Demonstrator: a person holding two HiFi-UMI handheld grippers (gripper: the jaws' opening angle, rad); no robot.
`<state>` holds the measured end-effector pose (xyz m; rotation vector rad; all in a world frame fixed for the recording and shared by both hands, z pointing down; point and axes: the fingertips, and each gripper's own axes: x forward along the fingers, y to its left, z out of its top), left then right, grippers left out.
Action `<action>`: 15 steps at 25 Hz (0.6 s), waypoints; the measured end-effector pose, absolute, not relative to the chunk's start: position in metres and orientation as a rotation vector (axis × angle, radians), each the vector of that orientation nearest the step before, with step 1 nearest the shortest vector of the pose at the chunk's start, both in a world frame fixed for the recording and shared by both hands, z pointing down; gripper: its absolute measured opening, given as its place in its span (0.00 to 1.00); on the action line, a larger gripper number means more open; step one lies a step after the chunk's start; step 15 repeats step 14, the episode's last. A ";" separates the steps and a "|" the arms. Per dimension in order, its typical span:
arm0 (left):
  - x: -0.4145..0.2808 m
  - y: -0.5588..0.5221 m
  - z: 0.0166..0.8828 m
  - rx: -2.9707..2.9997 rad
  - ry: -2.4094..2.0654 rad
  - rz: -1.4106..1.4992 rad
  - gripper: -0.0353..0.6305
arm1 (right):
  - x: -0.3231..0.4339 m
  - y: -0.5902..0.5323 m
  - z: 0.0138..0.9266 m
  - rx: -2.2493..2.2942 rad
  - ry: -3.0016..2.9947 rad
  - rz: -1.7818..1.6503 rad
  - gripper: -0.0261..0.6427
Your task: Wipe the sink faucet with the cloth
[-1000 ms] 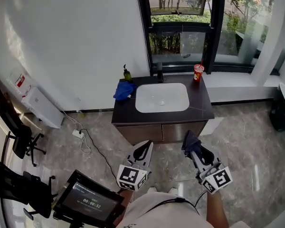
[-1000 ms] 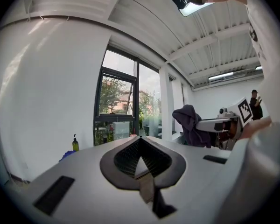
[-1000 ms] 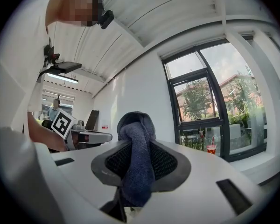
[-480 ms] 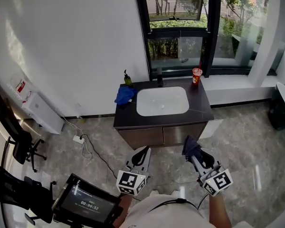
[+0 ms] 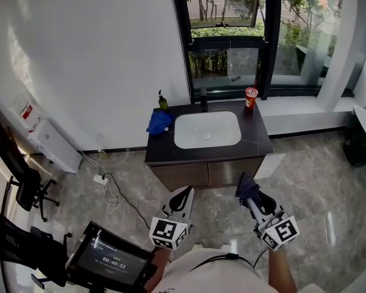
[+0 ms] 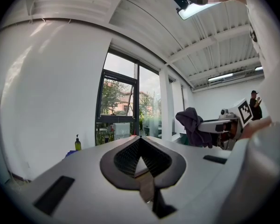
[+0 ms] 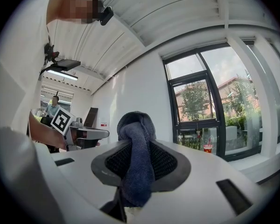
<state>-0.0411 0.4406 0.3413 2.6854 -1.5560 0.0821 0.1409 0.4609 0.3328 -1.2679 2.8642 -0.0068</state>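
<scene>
**Headcount at the sink corner**

One white rounded sink basin (image 5: 207, 140), one black faucet (image 5: 204, 100), one red cup with a straw (image 5: 251, 96), one green pump bottle (image 5: 163, 102). Two cloths: one bright blue crumpled cloth (image 5: 159, 122), one dark grey-blue towelling cloth (image 7: 136, 164). Two grey handheld grippers: left gripper (image 5: 184, 193), right gripper (image 5: 249, 191). Two black office chairs (image 5: 25, 182) (image 5: 15, 240) too.

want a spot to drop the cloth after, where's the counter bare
Bare: the counter strip right of the basin, in front of the red cup. Crowded: the back left corner, with blue cloth and soap bottle.
</scene>
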 end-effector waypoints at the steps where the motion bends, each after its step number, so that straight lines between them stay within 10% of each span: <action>1: -0.041 0.440 0.341 2.686 -1.556 0.080 0.04 | 0.142 0.460 0.332 -1.269 2.863 -0.004 0.20; 15: -0.047 0.436 0.341 2.683 -1.574 0.081 0.04 | 0.130 0.454 0.329 -1.231 2.869 0.015 0.20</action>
